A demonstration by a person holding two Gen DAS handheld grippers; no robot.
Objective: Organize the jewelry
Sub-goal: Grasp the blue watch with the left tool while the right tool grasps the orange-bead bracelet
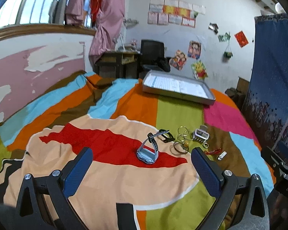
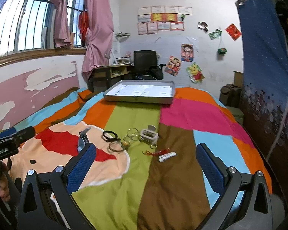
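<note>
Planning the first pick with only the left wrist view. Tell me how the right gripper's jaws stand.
Observer: The right gripper is open, with nothing between its blue pads.
Operator: Describe the small white thing by the red string.
Observer: In the right wrist view the white piece reads as a short row of beads, lying close beside the red string.
Operator: Report what holds my gripper.
Observer: A hand shows low at the left edge, under the left gripper, which is also open.
</note>
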